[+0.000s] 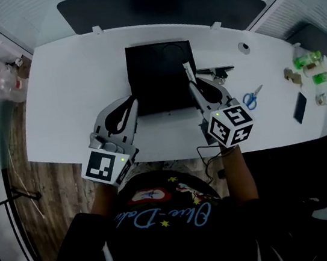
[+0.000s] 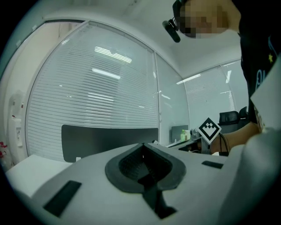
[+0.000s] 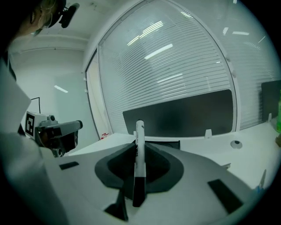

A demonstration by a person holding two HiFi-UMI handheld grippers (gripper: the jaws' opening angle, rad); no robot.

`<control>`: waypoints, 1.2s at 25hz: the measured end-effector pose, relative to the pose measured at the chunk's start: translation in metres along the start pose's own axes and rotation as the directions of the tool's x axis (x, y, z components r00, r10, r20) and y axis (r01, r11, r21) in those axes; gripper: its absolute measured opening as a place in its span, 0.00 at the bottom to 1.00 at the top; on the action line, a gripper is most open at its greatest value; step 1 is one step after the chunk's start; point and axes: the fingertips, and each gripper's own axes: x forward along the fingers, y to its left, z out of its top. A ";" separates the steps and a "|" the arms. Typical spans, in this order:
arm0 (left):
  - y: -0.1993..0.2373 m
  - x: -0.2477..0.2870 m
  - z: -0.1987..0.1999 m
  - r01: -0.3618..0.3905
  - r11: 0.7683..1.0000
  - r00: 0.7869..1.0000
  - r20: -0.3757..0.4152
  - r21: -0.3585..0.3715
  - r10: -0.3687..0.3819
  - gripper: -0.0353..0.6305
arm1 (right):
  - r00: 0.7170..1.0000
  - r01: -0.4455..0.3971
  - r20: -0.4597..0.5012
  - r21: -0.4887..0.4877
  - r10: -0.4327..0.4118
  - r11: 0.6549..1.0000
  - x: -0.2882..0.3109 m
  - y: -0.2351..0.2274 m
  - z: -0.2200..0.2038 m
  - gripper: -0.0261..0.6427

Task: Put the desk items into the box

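Right gripper [image 1: 194, 87], clamped on a marker [image 3: 139, 145], hovers at the box's [image 1: 159, 79] right rim; next, release inside. Left gripper [image 1: 130, 104]: jaws together, empty.

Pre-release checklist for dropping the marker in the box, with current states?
1. Grip: the right gripper has its jaws shut on the marker, which stands upright between them. ok.
2. Box open at the top, nothing lying across it: ok. The inside is too dark to tell what it holds.
3. Marker over the opening: in the head view it sits at the box's right edge, and whether it is inside the rim, cannot tell.
4. Left gripper out of the way: jaws shut and empty, at the box's near left corner. ok.
5. Desk cleared: the scissors lie right of the box. not ok.
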 end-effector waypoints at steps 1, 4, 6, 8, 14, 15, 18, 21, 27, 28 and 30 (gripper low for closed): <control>0.001 0.001 0.000 -0.003 1.000 1.000 0.001 0.001 0.003 0.07 | 1.000 -0.013 -0.009 -0.001 0.013 1.000 0.004 0.001 -0.001 0.15; 0.004 0.003 -0.002 -0.022 1.000 1.000 -0.015 0.009 0.023 0.07 | 0.998 -0.055 -0.043 -0.010 0.055 0.998 0.014 0.005 -0.007 0.15; 0.007 0.003 -0.004 -0.037 0.999 0.999 -0.027 0.013 0.037 0.07 | 0.995 -0.078 -0.067 -0.029 0.076 0.997 0.021 0.008 -0.010 0.15; 0.011 0.003 -0.008 -0.052 0.999 0.998 -0.038 0.014 0.052 0.07 | 0.992 -0.095 -0.089 -0.047 0.091 0.994 0.027 0.010 -0.014 0.15; 0.026 0.000 -0.016 -0.101 0.995 0.993 -0.064 -0.006 0.100 0.07 | 0.979 -0.142 -0.165 -0.103 0.124 0.984 0.045 0.017 -0.029 0.15; 0.027 -0.001 -0.017 -0.105 0.994 0.992 -0.064 -0.009 0.104 0.07 | 0.976 -0.150 -0.177 -0.114 0.129 0.982 0.048 0.018 -0.031 0.15; 0.032 -0.003 -0.018 -0.119 0.993 0.991 -0.064 -0.016 0.118 0.07 | 0.966 -0.175 -0.218 -0.161 0.137 0.971 0.055 0.023 -0.037 0.15; 0.040 -0.004 -0.020 -0.142 0.989 0.988 -0.066 -0.025 0.140 0.07 | 0.952 -0.211 -0.266 -0.217 0.150 0.953 0.063 0.030 -0.044 0.15; 0.051 -0.008 -0.029 -0.181 0.983 0.979 -0.098 -0.040 0.176 0.07 | 0.919 -0.291 -0.347 -0.270 0.189 0.918 0.075 0.041 -0.061 0.15; 0.052 -0.009 -0.030 -0.185 0.982 0.979 -0.100 -0.043 0.180 0.07 | 0.911 -0.306 -0.365 -0.286 0.192 0.908 0.077 0.043 -0.064 0.15; 0.055 -0.010 -0.031 -0.191 0.980 0.978 -0.096 -0.048 0.186 0.07 | 0.895 -0.337 -0.398 -0.307 0.202 0.890 0.079 0.047 -0.071 0.15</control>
